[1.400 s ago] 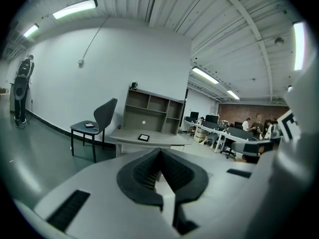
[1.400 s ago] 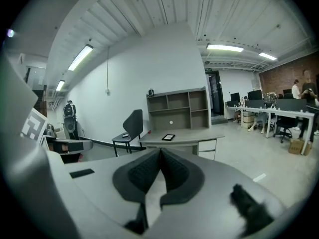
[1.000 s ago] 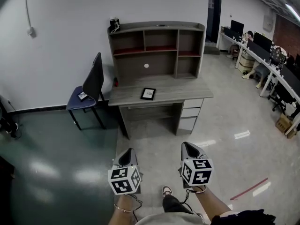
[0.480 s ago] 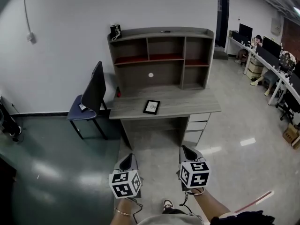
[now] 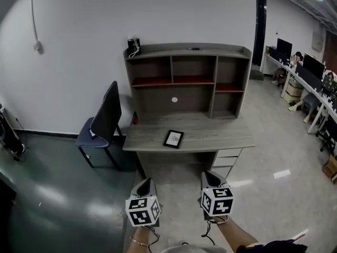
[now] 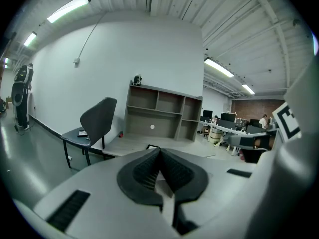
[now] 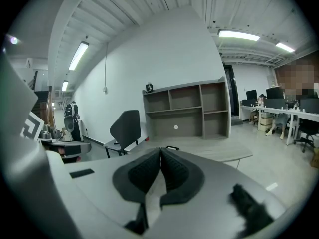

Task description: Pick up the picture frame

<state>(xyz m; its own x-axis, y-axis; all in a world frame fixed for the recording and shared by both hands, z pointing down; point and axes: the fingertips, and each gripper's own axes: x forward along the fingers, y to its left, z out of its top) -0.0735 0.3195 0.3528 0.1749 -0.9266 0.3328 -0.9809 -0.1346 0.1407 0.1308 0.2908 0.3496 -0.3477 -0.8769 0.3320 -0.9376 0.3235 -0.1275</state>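
A small black picture frame point(image 5: 174, 139) lies flat in the middle of the grey desk point(image 5: 221, 137), below its shelf unit. Both grippers hang in front of the desk, well short of it, over the floor. My left gripper point(image 5: 146, 183) is shut, its pads pressed together with nothing between them. My right gripper point(image 5: 210, 176) is shut and empty too. In the left gripper view the frame's point(image 6: 152, 146) edge peeks just above the closed left gripper point(image 6: 159, 151). The right gripper view shows the frame point(image 7: 172, 147) right above the tips of the right gripper point(image 7: 160, 151).
A dark chair point(image 5: 103, 123) with a blue seat stands left of the desk. The shelf unit point(image 5: 187, 81) rises at the desk's back against a white wall. Drawers point(image 5: 227, 159) sit under the desk's right side. Office desks with seated people point(image 5: 310, 83) line the right.
Both grippers have moved forward toward the desk, which now looks nearer and sits lower in the head view. Both stay shut.
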